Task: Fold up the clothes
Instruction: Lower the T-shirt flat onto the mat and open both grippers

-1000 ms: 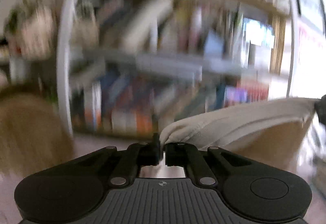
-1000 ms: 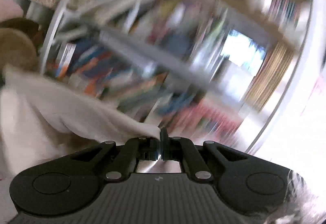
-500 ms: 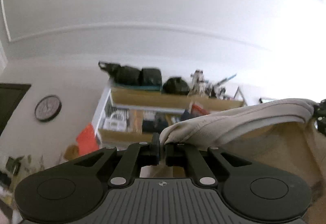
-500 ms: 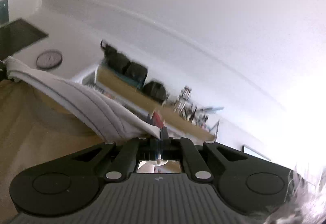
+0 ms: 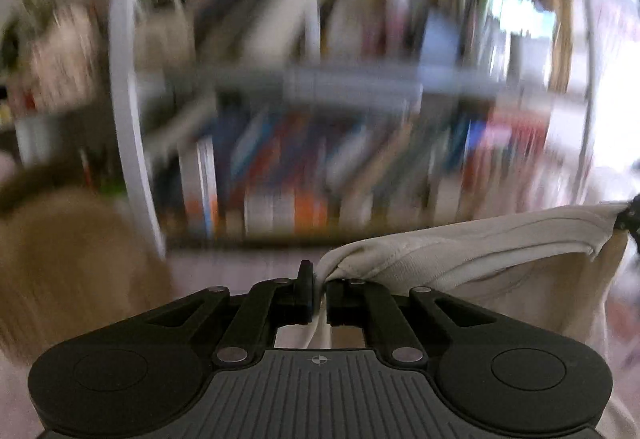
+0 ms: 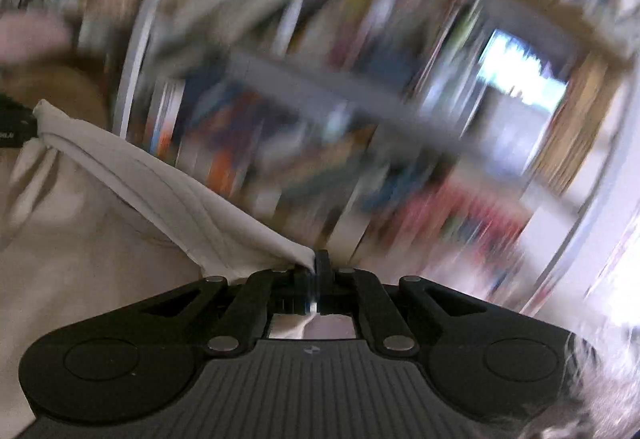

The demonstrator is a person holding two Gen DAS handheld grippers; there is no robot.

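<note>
A cream-white garment (image 5: 460, 255) hangs stretched in the air between my two grippers. My left gripper (image 5: 319, 291) is shut on one corner of its top edge, and the cloth runs off to the right, where the right gripper's tip (image 5: 632, 215) shows at the frame edge. My right gripper (image 6: 312, 279) is shut on the other corner of the garment (image 6: 132, 191), which runs up to the left to the left gripper's tip (image 6: 14, 127). The body of the cloth hangs below the taut edge.
A white bookshelf (image 5: 320, 87) full of books fills the background, heavily blurred by motion; it also shows in the right wrist view (image 6: 340, 91). A brown blurred shape (image 5: 64, 251) lies at the left. A bright window area (image 6: 624, 239) is at the right.
Half a second ago both cameras pointed up at the ceiling and shelf top; now they have swung back down to face the bookshelf. Both grippers keep hold of the garment.
</note>
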